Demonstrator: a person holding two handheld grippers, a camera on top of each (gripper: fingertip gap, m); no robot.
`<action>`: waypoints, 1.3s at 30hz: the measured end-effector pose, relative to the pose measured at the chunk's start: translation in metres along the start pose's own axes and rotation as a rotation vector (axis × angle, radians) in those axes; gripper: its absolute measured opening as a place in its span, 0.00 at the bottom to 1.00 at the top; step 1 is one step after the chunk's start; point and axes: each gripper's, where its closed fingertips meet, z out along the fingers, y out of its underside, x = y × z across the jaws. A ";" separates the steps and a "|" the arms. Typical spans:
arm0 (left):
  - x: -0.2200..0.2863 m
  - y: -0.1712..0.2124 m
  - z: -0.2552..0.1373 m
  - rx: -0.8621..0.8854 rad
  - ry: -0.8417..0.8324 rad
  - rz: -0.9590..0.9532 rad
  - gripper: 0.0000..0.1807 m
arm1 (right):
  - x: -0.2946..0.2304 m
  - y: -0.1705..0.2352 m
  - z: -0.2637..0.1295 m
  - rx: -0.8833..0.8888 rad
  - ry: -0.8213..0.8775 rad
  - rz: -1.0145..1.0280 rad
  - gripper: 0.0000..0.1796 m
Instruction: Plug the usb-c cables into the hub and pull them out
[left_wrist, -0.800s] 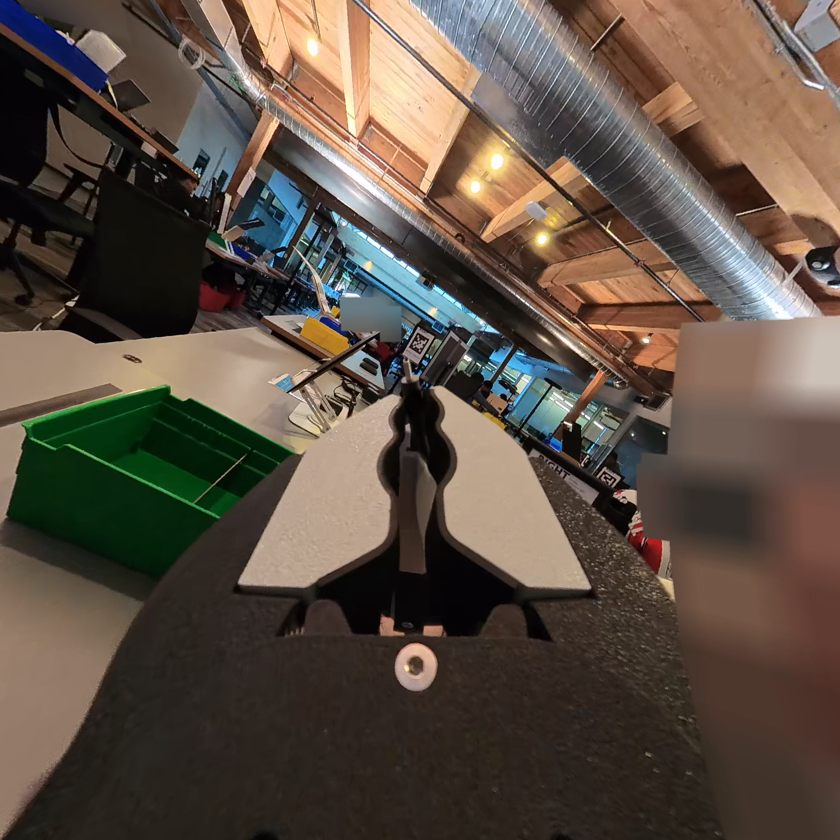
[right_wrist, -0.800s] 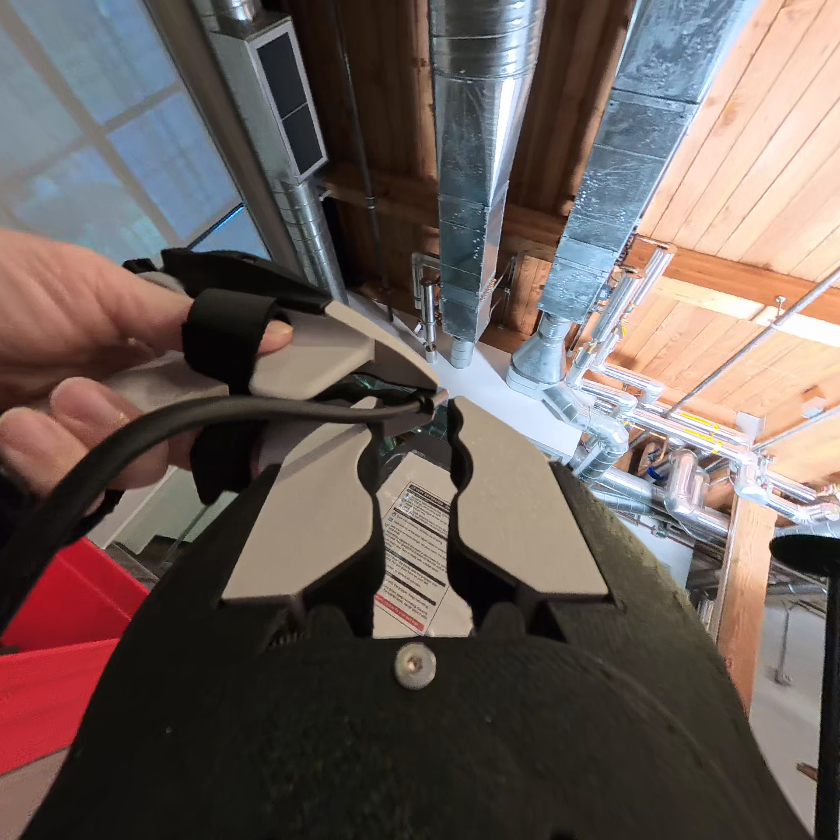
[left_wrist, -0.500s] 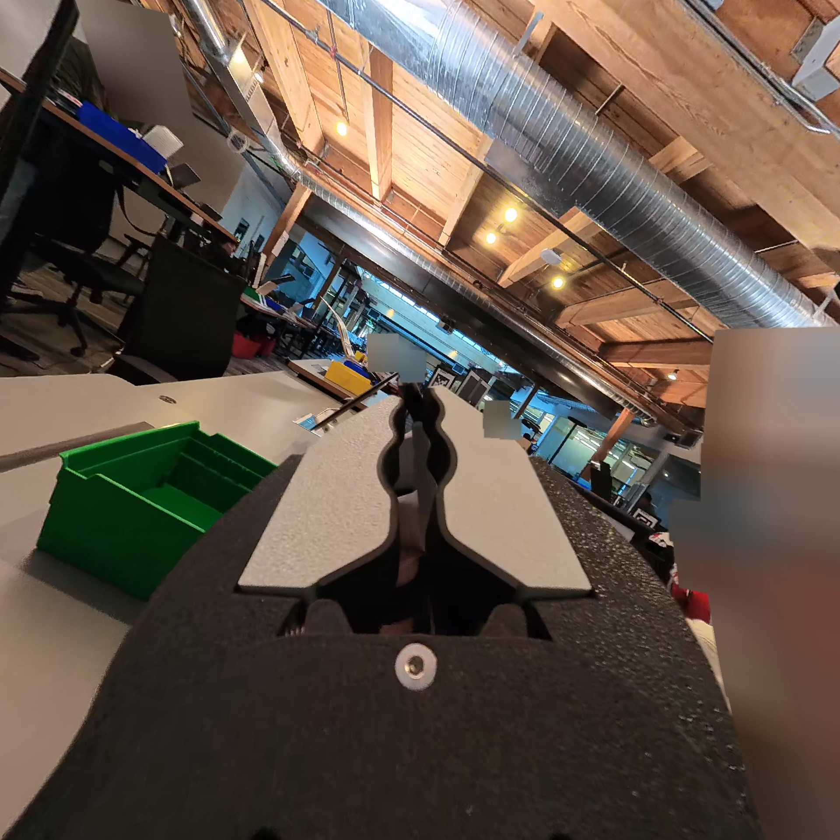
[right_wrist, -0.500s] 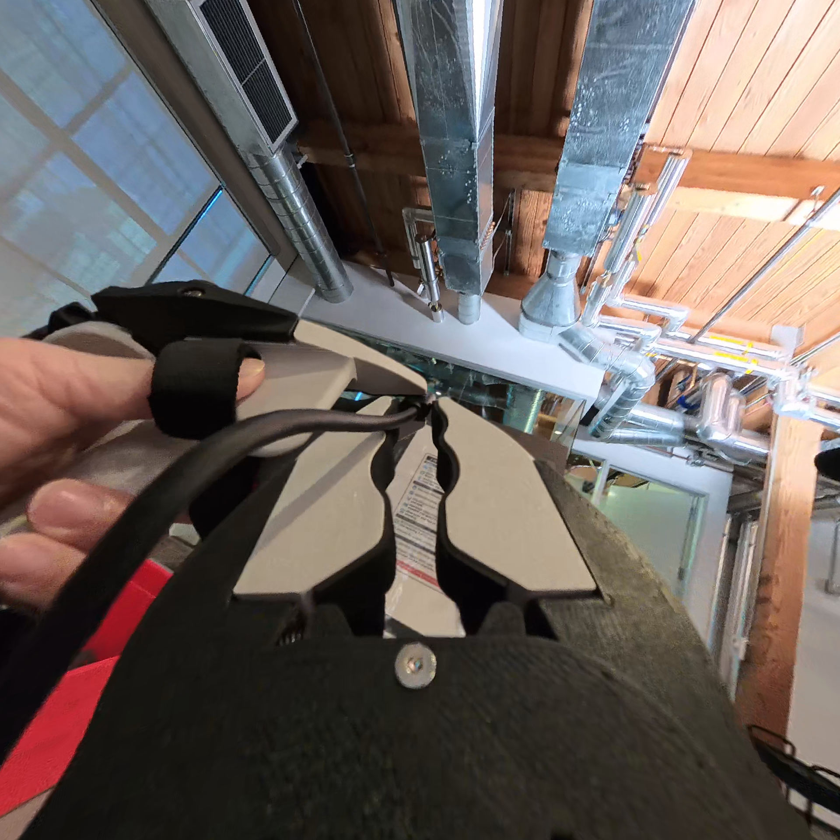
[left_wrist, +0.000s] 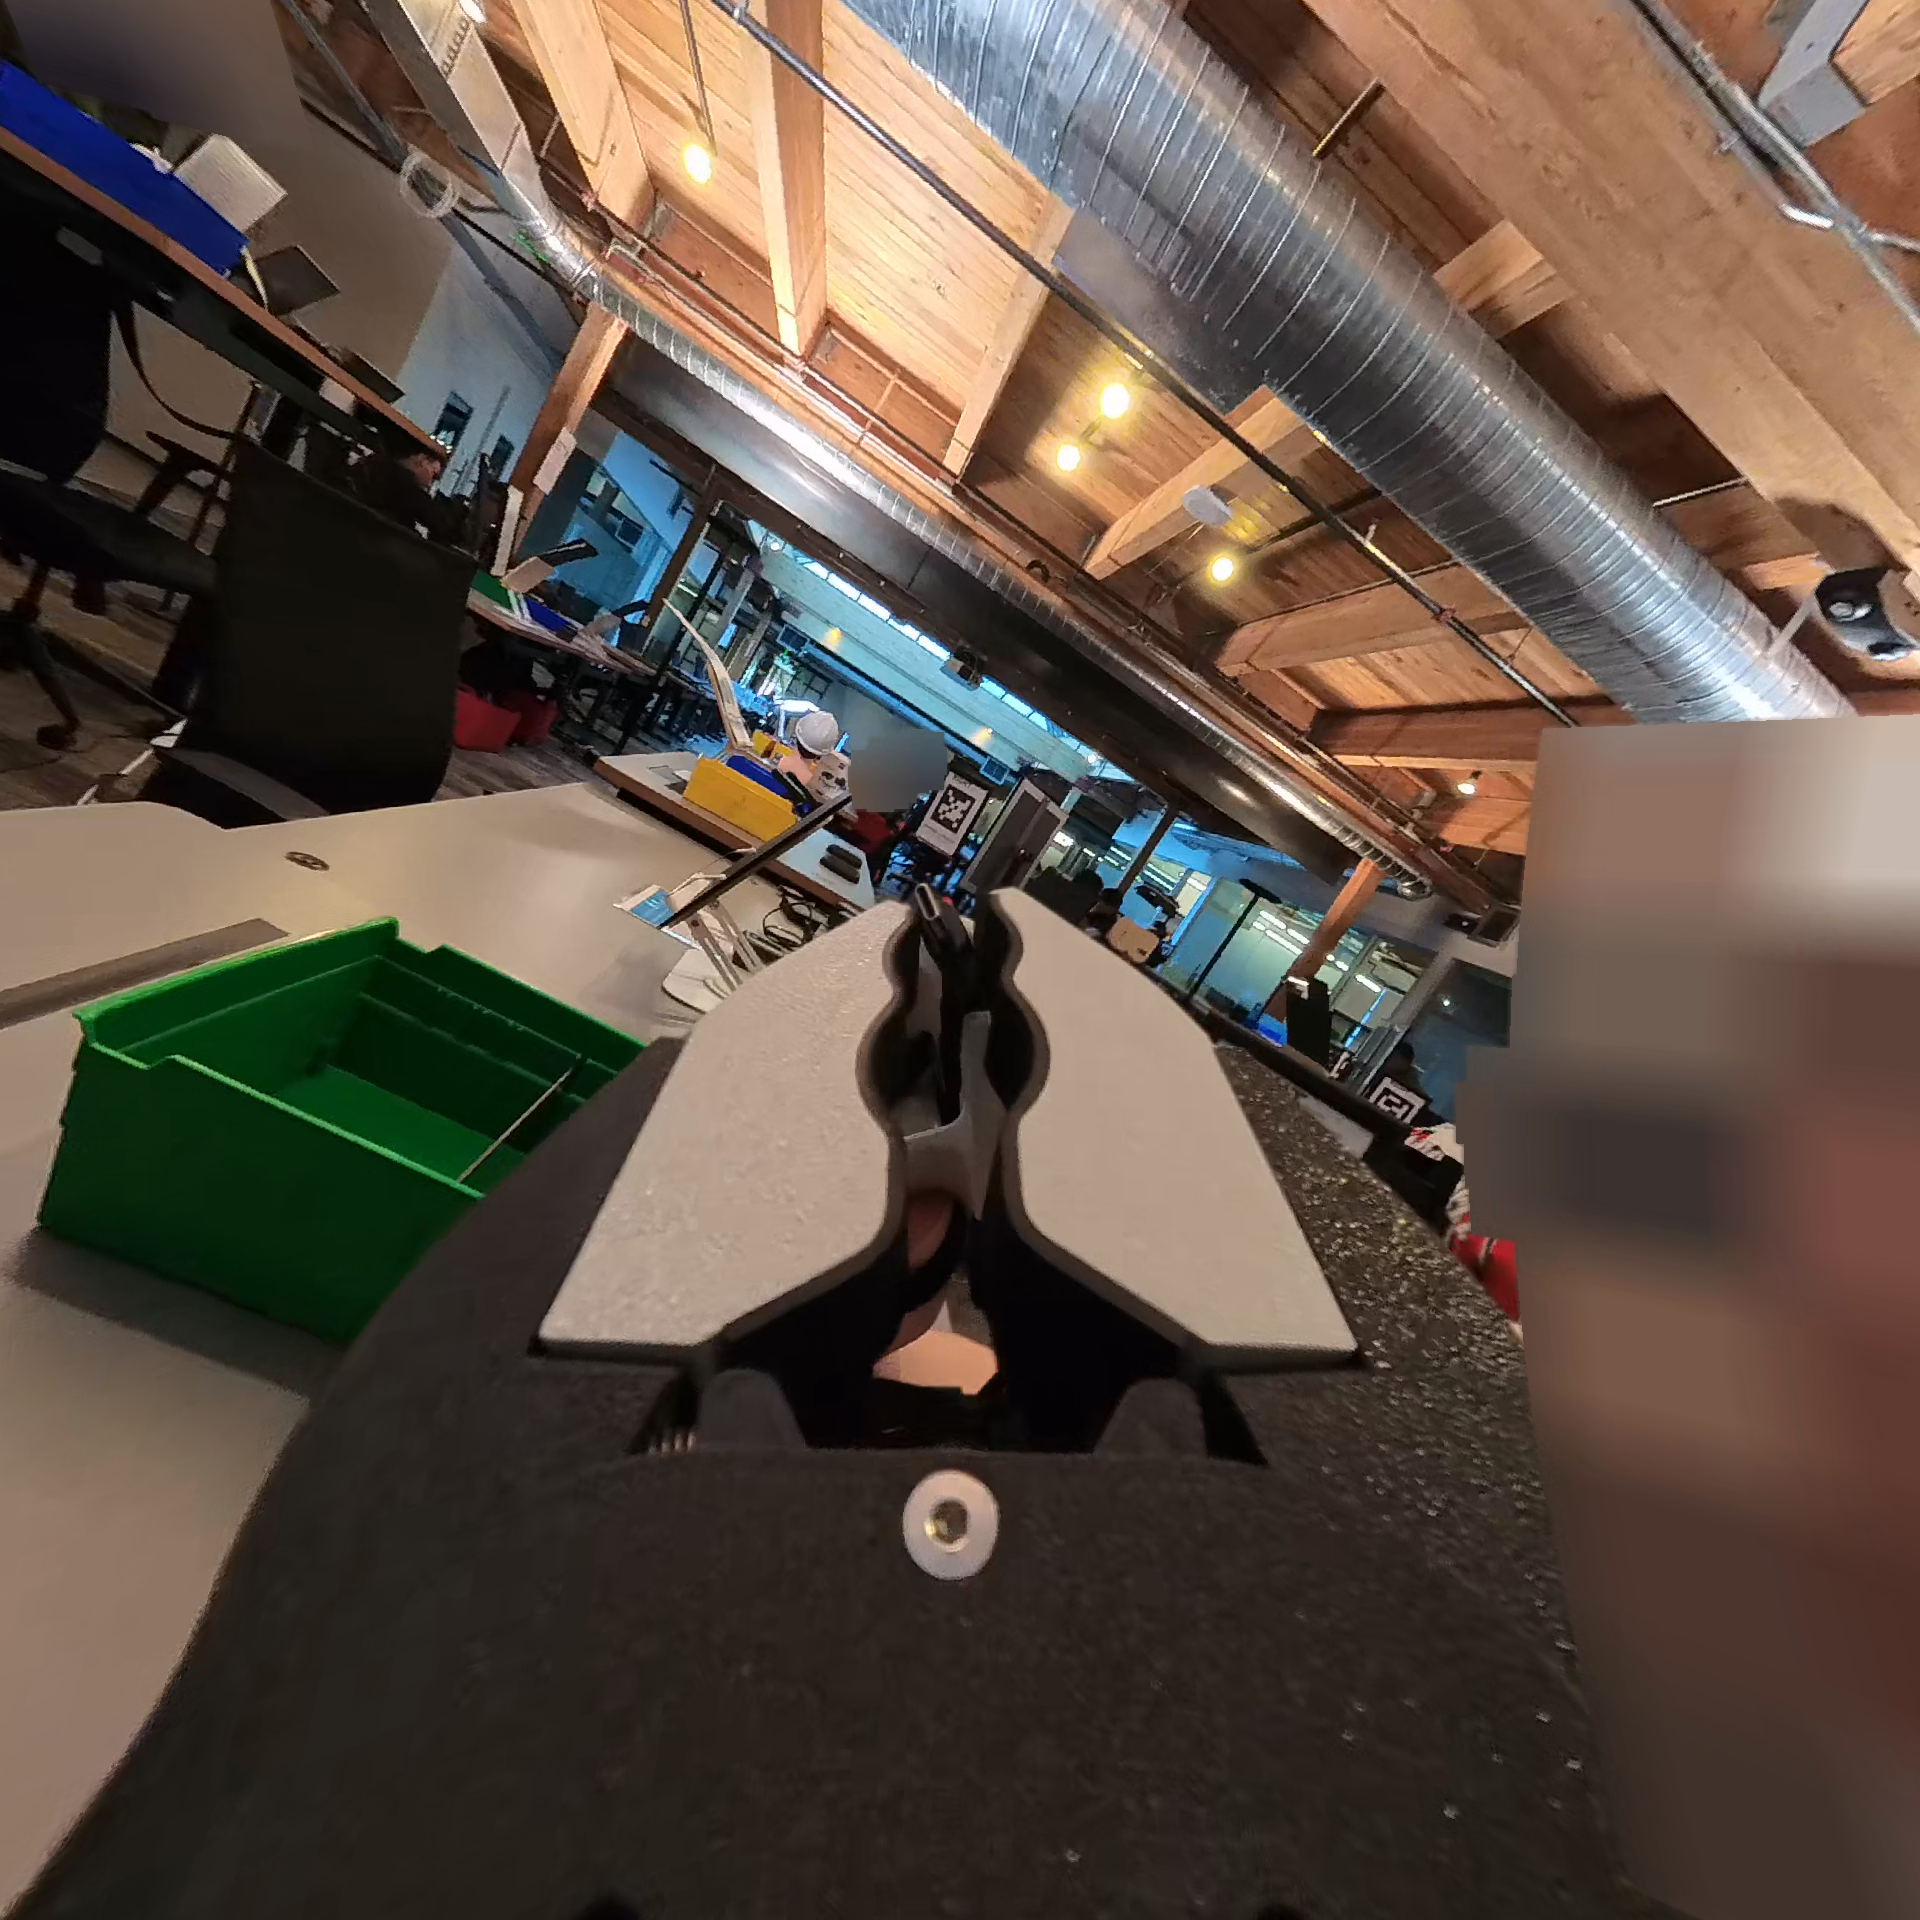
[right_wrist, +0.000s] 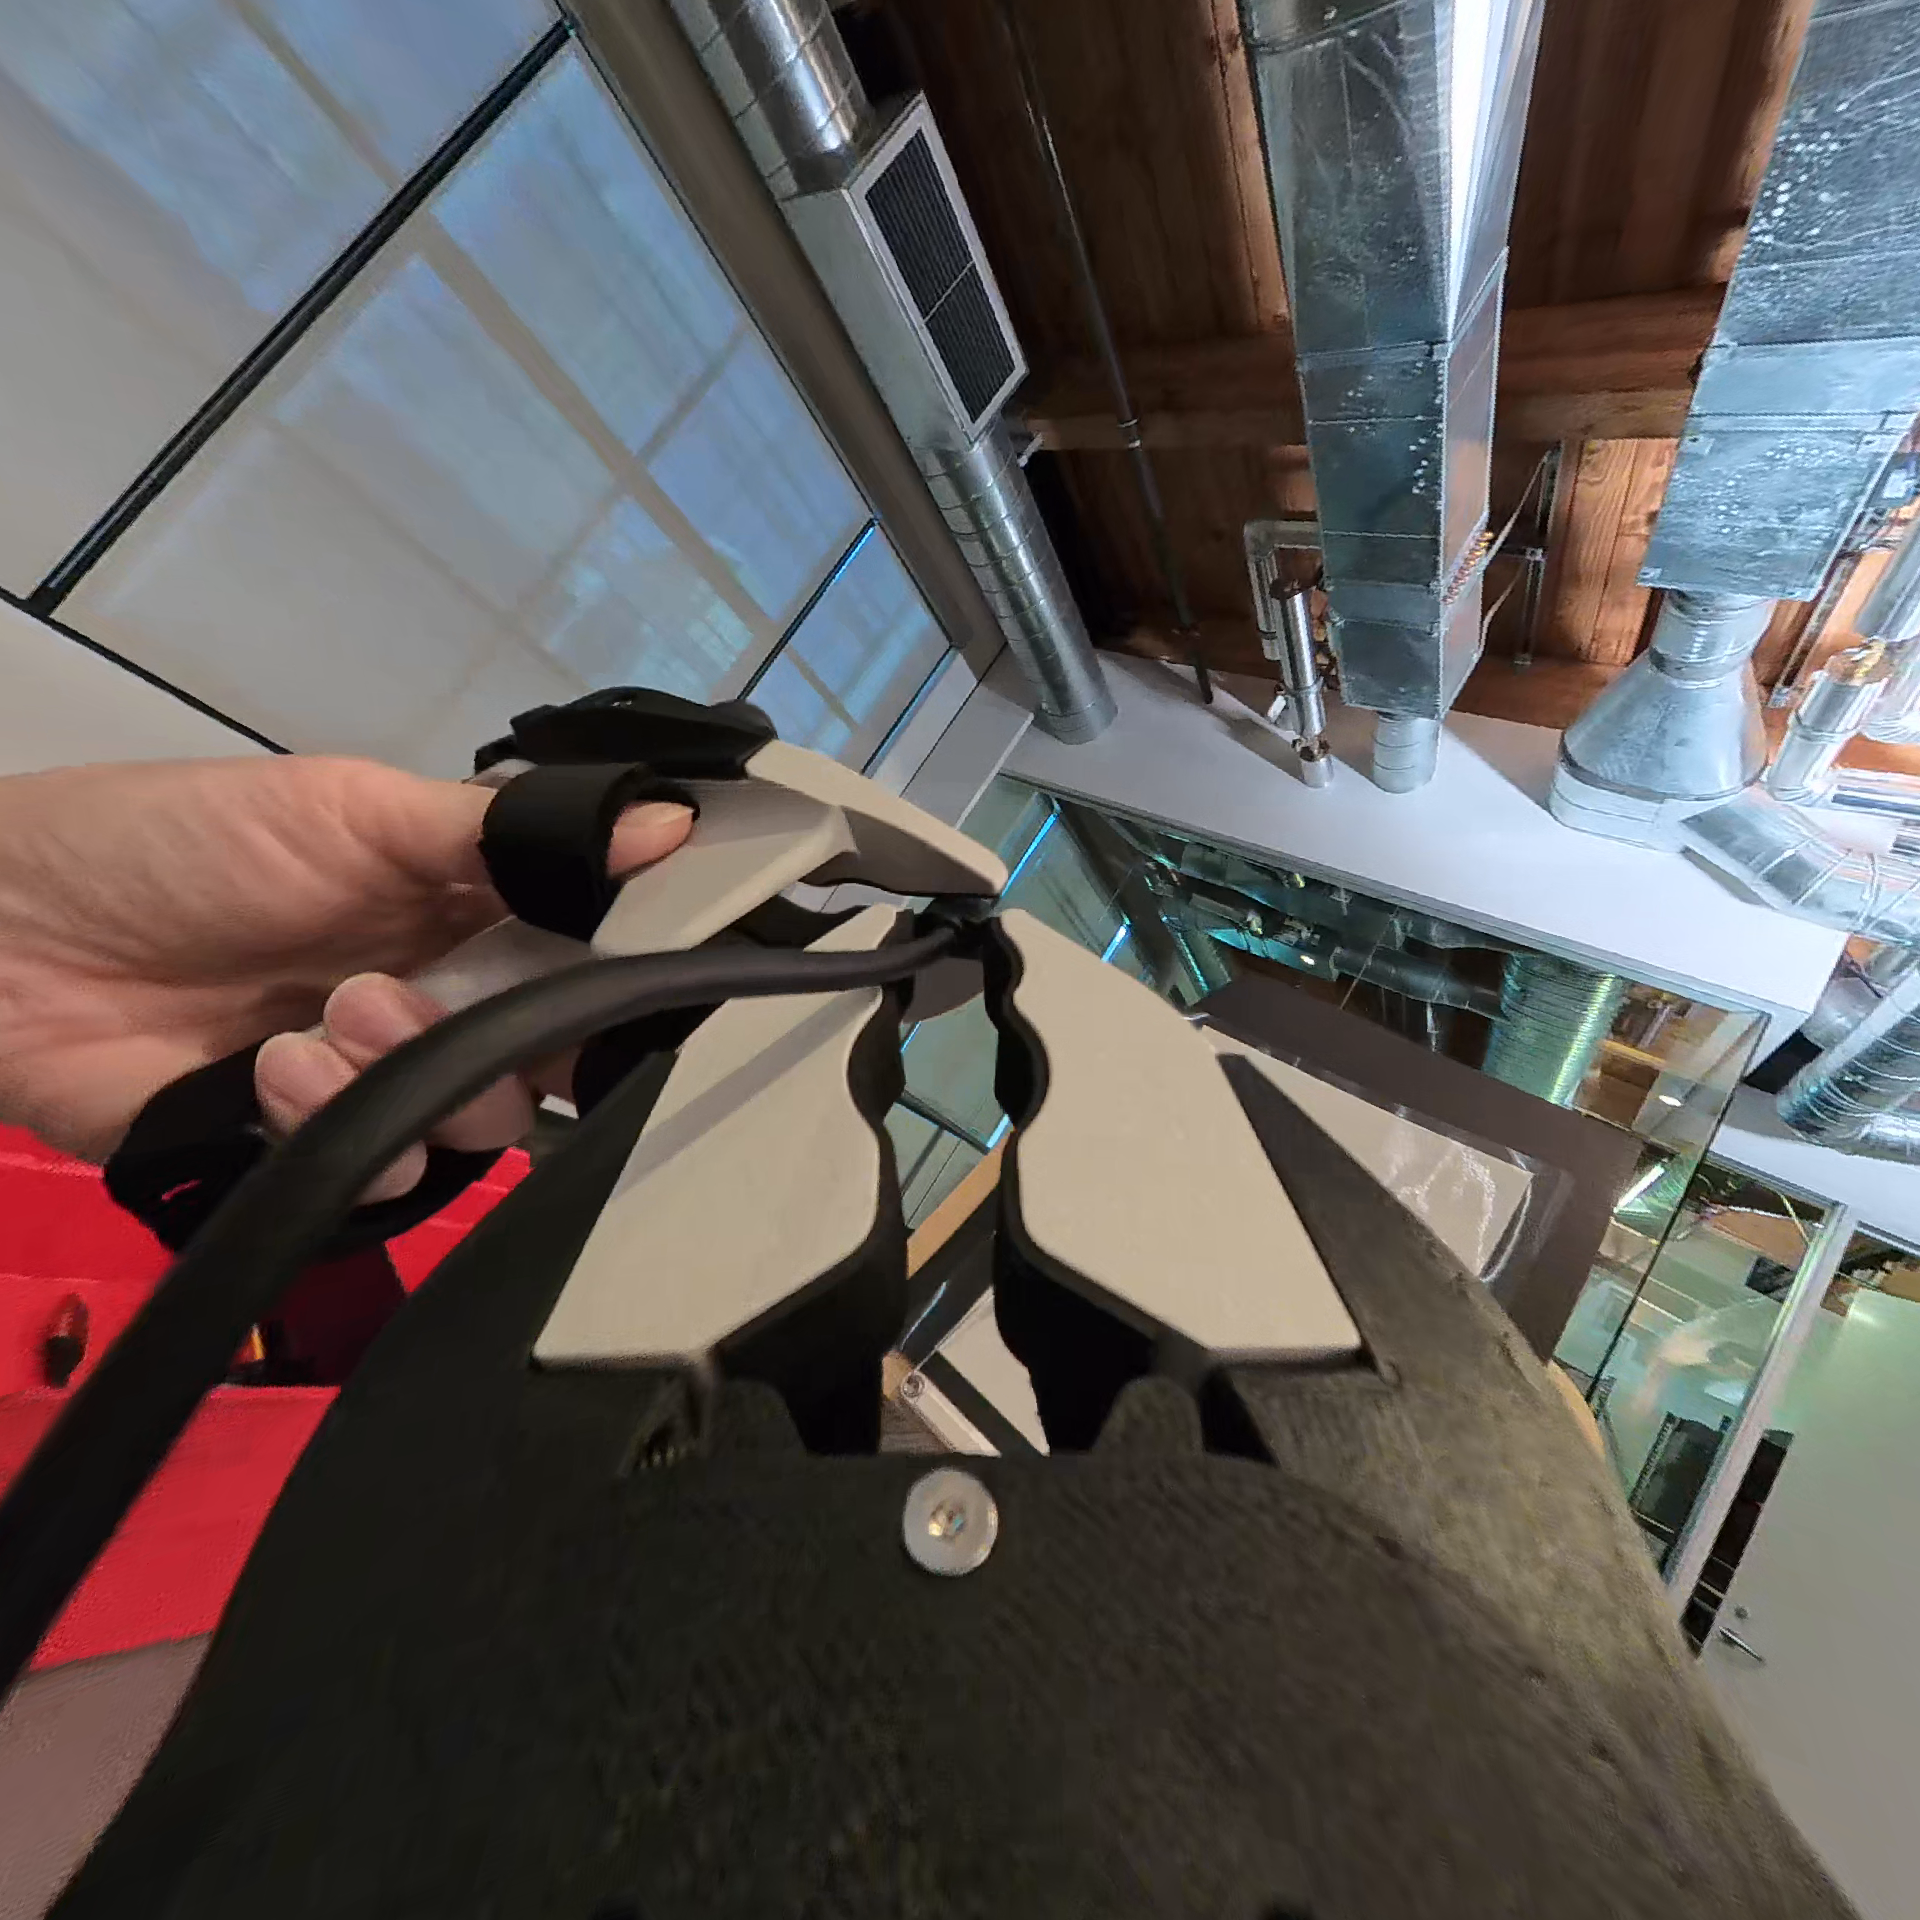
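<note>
Wooden beams and silver pipes are seen overhead, with a green bin (left_wrist: 260, 1101) on the grey table (left_wrist: 94, 1455). A black cable (right_wrist: 436, 1091) is pinched by the left gripper (left_wrist: 951, 925), its plug poking forward. The right gripper (right_wrist: 992, 920) is nearly closed beside that plug, touching the left tips. No hub is seen.

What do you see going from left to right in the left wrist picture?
Green bin on the table → the left tool, pinching a black cable plug → the big blurred patch at the right edge.
</note>
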 end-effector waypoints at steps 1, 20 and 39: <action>-0.001 0.000 0.000 -0.004 -0.016 0.009 0.05 | 0.000 0.001 0.000 -0.005 -0.007 -0.004 0.07; -0.022 -0.002 0.002 0.160 -0.204 0.109 0.05 | 0.009 0.025 0.008 -0.166 0.134 0.070 0.09; -0.017 -0.003 0.003 0.217 -0.185 0.107 0.04 | 0.010 0.020 0.006 -0.133 0.156 0.025 0.08</action>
